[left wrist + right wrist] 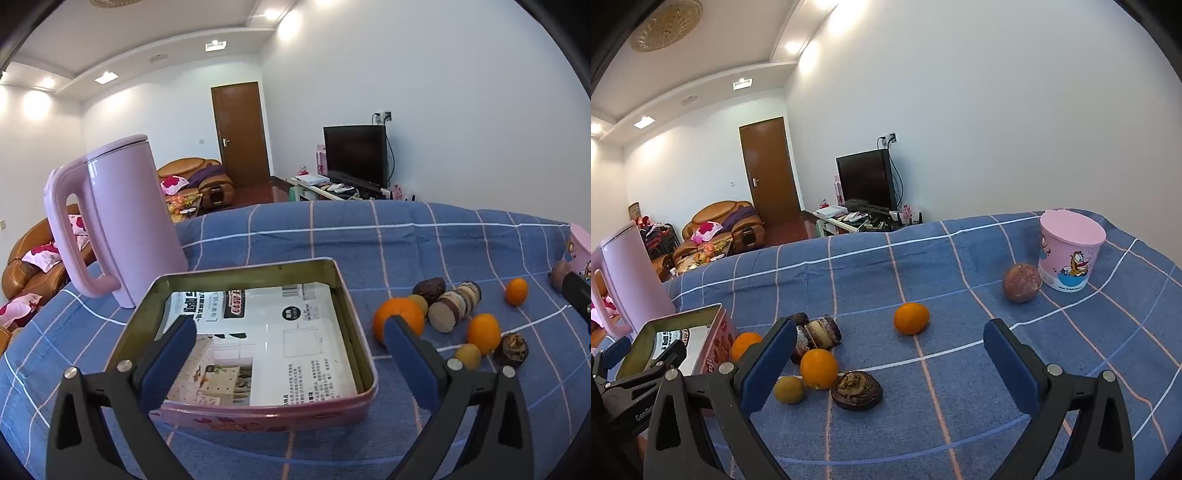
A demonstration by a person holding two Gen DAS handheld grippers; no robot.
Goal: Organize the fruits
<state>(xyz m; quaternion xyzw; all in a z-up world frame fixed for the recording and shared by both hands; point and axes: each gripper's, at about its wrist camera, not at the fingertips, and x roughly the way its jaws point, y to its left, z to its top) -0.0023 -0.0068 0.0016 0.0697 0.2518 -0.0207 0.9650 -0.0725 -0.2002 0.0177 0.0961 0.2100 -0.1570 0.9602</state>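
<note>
A pink tin box [364,354] lined with printed paper sits on the blue checked cloth; it also shows at the left of the right wrist view [718,334]. My left gripper [290,328] is open and empty, hovering over the box. Right of the box lie oranges [399,317] [483,332] [516,291], a small green fruit [468,355], brown fruits [430,288] [511,349] and a sliced brown roll [456,308]. My right gripper [890,338] is open and empty above the cloth, near an orange [911,318], another orange [819,368], a dark brown fruit [857,389] and a round purple fruit [1021,282].
A pink kettle [122,218] stands left of and behind the box. A pink cartoon cup [1069,254] stands at the far right near the table's edge. Behind the table are sofas, a door and a television.
</note>
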